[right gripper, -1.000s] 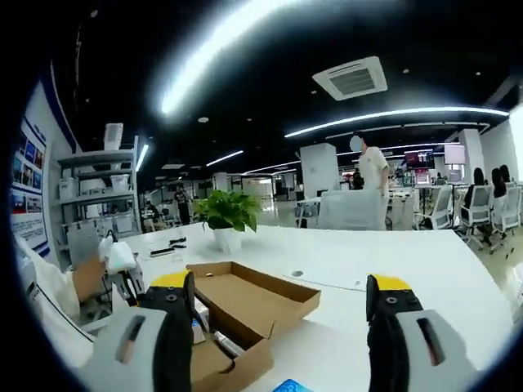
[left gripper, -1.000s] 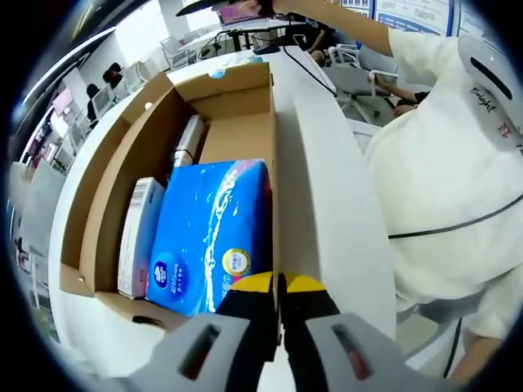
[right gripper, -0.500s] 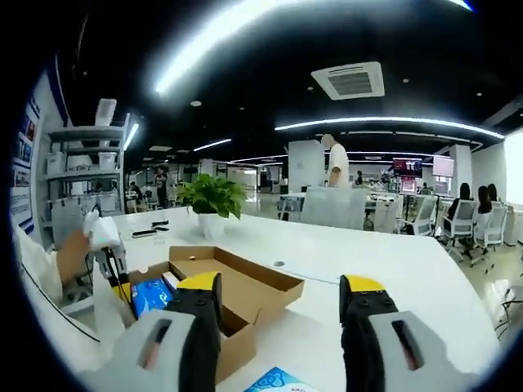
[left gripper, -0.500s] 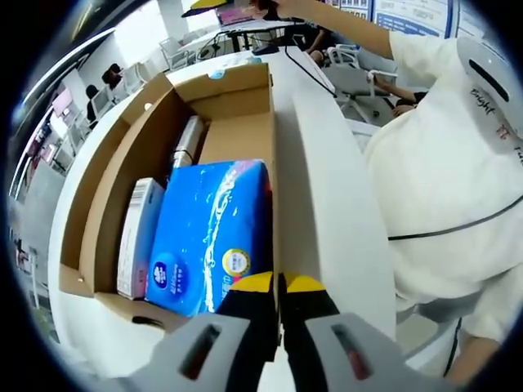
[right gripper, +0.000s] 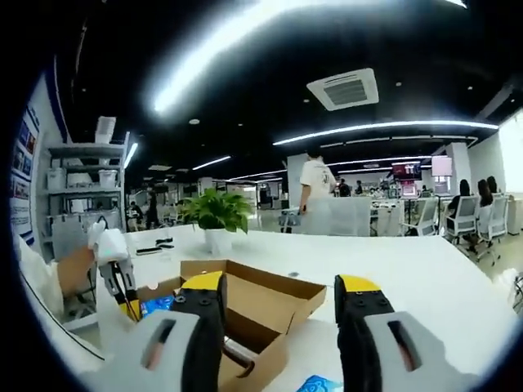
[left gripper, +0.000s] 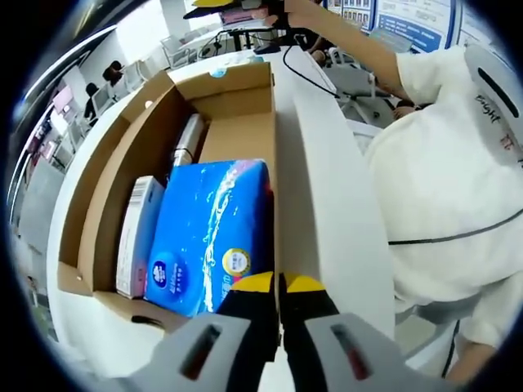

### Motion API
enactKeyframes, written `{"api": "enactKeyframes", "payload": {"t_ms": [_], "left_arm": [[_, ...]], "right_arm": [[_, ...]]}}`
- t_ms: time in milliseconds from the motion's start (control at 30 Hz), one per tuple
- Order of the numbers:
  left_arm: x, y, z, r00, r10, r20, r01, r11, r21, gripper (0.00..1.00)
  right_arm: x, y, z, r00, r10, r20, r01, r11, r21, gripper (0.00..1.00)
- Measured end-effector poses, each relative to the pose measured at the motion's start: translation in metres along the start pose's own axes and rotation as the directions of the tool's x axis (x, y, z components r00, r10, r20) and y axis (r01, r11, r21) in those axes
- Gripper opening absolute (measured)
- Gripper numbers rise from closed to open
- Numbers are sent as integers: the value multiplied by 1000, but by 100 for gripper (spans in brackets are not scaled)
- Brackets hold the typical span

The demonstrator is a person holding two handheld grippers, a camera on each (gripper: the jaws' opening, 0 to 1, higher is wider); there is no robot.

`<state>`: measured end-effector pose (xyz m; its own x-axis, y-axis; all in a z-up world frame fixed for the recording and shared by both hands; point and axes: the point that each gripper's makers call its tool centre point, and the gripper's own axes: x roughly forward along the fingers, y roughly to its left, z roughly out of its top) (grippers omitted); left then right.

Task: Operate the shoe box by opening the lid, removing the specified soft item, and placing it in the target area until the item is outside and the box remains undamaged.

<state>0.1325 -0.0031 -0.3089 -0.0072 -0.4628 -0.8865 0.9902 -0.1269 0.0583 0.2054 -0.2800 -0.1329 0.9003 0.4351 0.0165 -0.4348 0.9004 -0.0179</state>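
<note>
Left gripper [left gripper: 279,287] has its fingers clenched tight on the near edge of the shoe box [left gripper: 245,94], right at the wall, so it's basically pinning the box in place. Just ahead of those fingers, inside the box, sits the blue tissue pack [left gripper: 211,233], lying flat against the wall the fingers pinch. Beside it, further from the fingers, there's a slim white carton [left gripper: 137,233], and beyond the pack a silvery tube [left gripper: 188,140] lies along the box floor. Lid is already folded open.

Right gripper [right gripper: 278,286] has its fingers spread apart, holding nothing, hanging above the white desk [right gripper: 392,273] and looking down toward the open box, well short of it. A potted plant [right gripper: 216,216] stands past the box.

My guess on the pack: light, squishy, slick plastic wrap, so it'll dent and maybe slide. I'd pinch it across the narrow width near the middle, not by a corner, and lift straight up so it doesn't drag the cardboard wall.
</note>
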Motion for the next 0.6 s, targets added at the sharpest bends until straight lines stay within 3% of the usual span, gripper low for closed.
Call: {"api": "enactKeyframes", "payload": {"t_ms": [67,300,333,367,400,467,600], "left_arm": [[0,-1,0,1000,-1,1,1,1000,0,1],[1,2,-1,1000,-4,1,4,1000,-10,1],[1,2,-2,1000,-7,3,7,1000,-10,1],[0,3,-2,1000,-10,6,10,1000,-21,1],[1,2,-2,1000,-9,5,9,1000,-20,1],[1,2,-2,1000,-4,0,4,1000,-5,1],[2,3,-2,1000,-11,-5,10,1000,-18,1]], "right_arm": [[-3,4,-2,1000,-2,5,2,1000,7,58],[-13,4,-2,1000,-24,3,24,999,-23,48],[-16,4,-4,999,-35,-2,35,998,-47,45],[-22,-4,-5,995,-94,20,95,994,-56,43],[-22,-1,-4,995,-83,46,85,996,-35,42],[-23,5,-10,999,-41,14,41,999,-17,42],[-23,9,-9,998,-58,30,60,995,-76,43]]}}
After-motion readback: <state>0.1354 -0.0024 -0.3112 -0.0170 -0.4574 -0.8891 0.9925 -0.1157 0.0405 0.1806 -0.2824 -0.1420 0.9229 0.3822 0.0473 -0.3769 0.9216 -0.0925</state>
